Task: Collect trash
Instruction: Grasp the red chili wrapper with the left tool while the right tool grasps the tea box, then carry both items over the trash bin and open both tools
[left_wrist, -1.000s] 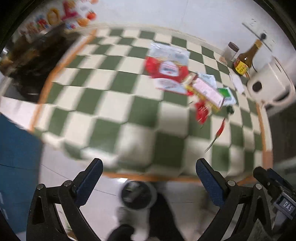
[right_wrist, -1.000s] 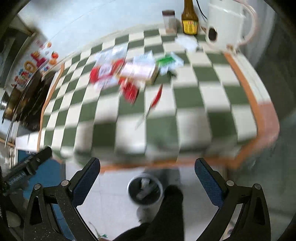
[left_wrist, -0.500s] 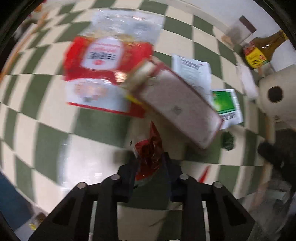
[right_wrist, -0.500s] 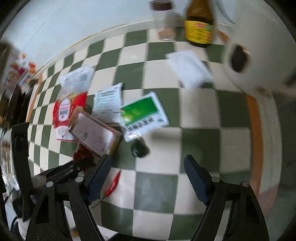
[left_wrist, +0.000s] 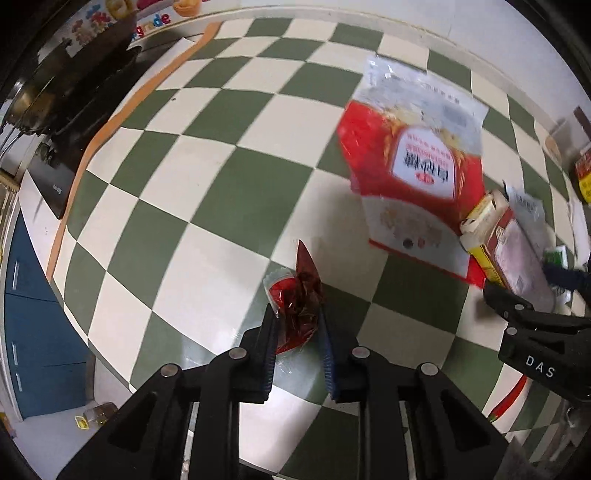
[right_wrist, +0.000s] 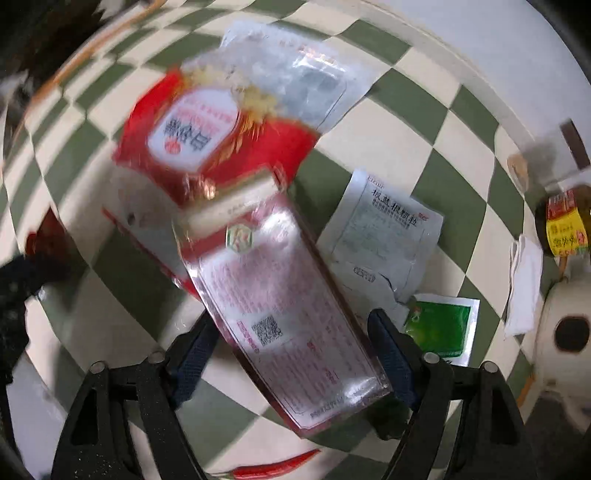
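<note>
My left gripper (left_wrist: 298, 325) is shut on a crumpled red plastic wrapper (left_wrist: 297, 295) just above the green-and-cream checkered tabletop (left_wrist: 207, 177). My right gripper (right_wrist: 291, 339) is open, its fingers on either side of a pink-and-white carton (right_wrist: 280, 295) that lies flat; the carton also shows in the left wrist view (left_wrist: 509, 251). A large red-and-clear bag (left_wrist: 410, 162) lies behind it, also in the right wrist view (right_wrist: 221, 129). A white sachet (right_wrist: 384, 236), a green sachet (right_wrist: 439, 325) and a red chilli (right_wrist: 273, 469) lie around the carton.
A sauce bottle (right_wrist: 565, 225), a folded white paper (right_wrist: 524, 280) and a white appliance (right_wrist: 569, 332) stand at the right. A dark stove (left_wrist: 55, 103) is at the far left. The table's orange-trimmed edge (left_wrist: 92, 147) runs along the left, with blue cabinets (left_wrist: 29, 314) below.
Both grippers came from off the table's edge onto the trash. The left closed on the red wrapper. The right moved left and now straddles the carton.
</note>
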